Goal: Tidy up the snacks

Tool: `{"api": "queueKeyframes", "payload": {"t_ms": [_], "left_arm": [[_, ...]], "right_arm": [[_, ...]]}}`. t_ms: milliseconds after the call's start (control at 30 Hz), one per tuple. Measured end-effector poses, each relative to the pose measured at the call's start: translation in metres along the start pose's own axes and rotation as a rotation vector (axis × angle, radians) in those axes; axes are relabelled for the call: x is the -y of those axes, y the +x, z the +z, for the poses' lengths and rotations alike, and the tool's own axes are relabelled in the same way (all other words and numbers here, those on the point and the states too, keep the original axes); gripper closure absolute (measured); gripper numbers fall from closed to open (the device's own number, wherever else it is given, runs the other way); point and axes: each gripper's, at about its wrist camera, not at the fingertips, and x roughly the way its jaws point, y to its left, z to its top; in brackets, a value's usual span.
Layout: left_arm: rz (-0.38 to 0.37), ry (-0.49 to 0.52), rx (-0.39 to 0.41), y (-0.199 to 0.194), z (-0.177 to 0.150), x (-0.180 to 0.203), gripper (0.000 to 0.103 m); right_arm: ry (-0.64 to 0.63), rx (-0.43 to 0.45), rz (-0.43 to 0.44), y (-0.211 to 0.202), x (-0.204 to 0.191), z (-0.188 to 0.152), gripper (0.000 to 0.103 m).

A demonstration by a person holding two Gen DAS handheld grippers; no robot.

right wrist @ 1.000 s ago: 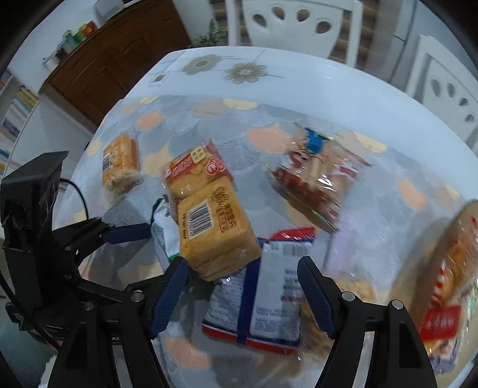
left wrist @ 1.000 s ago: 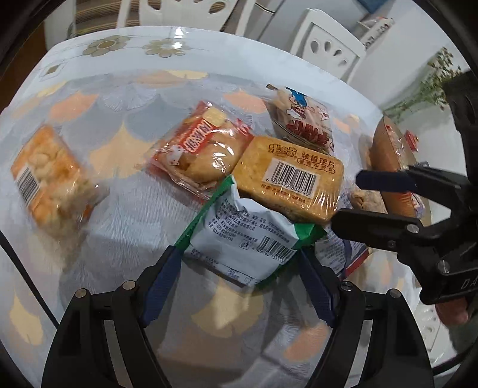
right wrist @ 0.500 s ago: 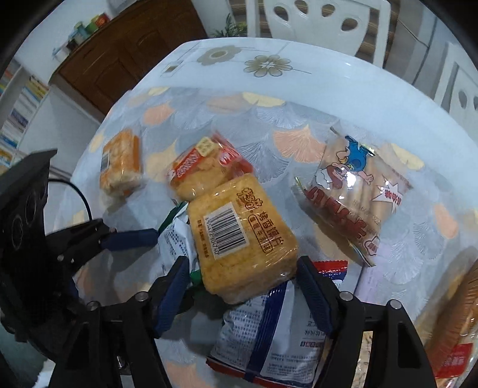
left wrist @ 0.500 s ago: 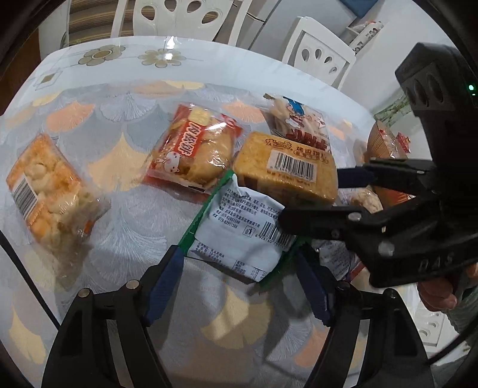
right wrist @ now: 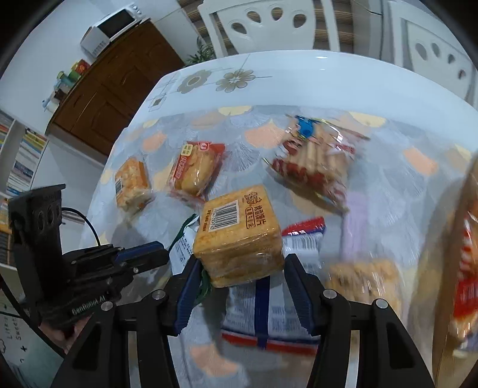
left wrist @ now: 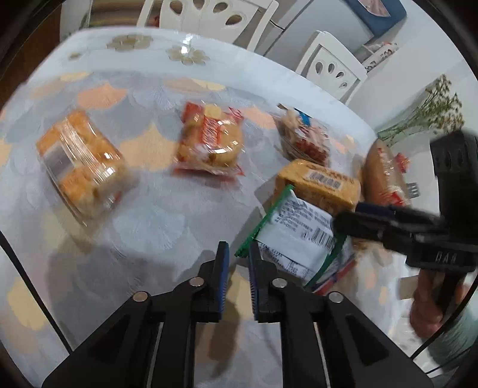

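Note:
My right gripper is closed around the near end of a yellow cracker block, which rests on a blue-and-red packet and a green-edged white packet. In the left wrist view the block lies on the green-edged packet. My left gripper is nearly shut and empty, its tips just left of that packet's corner. The left gripper shows in the right view.
On the patterned tablecloth lie an orange snack pack, a red bread packet, a clear biscuit-stick bag, a long loaf bag and a blurred pack. White chairs stand behind the table.
My left gripper closed its fingers and pulled back left off the green-edged packet. My right gripper closed in on the cracker block's near end.

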Motion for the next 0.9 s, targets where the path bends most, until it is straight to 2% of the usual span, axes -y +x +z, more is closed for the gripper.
{"api": "queueKeyframes", "payload": {"t_ms": [33, 133, 233, 300, 367, 433, 533, 600, 733, 767, 900], "left_arm": [[-0.025, -0.015, -0.015, 0.001, -0.001, 0.002, 0.078], [-0.029, -0.002, -0.032, 0.002, -0.008, 0.014, 0.078], [-0.046, 0.022, -0.082, 0.005, -0.021, 0.027, 0.078], [-0.047, 0.039, -0.114, 0.006, -0.033, 0.034, 0.078], [-0.024, 0.058, -0.142, 0.007, -0.046, 0.038, 0.078], [-0.012, 0.056, -0.161, 0.006, -0.057, 0.039, 0.078], [0.010, 0.042, -0.172, 0.003, -0.065, 0.035, 0.078], [0.015, 0.038, -0.175, -0.002, -0.070, 0.031, 0.078], [0.007, 0.054, -0.188, -0.005, -0.081, 0.033, 0.078], [0.007, 0.055, -0.190, -0.004, -0.082, 0.034, 0.078], [-0.003, 0.056, -0.182, -0.004, -0.087, 0.038, 0.078]], "right_arm": [[0.006, 0.006, -0.019, -0.007, 0.000, -0.008, 0.048], [0.014, 0.009, -0.054, -0.020, 0.002, -0.031, 0.048], [0.045, -0.006, -0.046, -0.033, 0.004, -0.059, 0.048], [0.070, -0.030, -0.026, -0.035, 0.001, -0.079, 0.049], [0.118, -0.069, 0.050, -0.032, 0.000, -0.100, 0.054], [0.162, -0.112, 0.107, -0.022, -0.003, -0.117, 0.054], [0.153, -0.184, 0.093, -0.003, -0.009, -0.133, 0.054], [0.165, -0.192, 0.088, -0.003, -0.007, -0.136, 0.053], [0.227, -0.114, 0.095, -0.018, 0.007, -0.131, 0.037], [0.244, -0.096, 0.097, -0.021, 0.009, -0.127, 0.029], [0.365, -0.077, 0.124, -0.010, 0.008, -0.104, 0.019]]}}
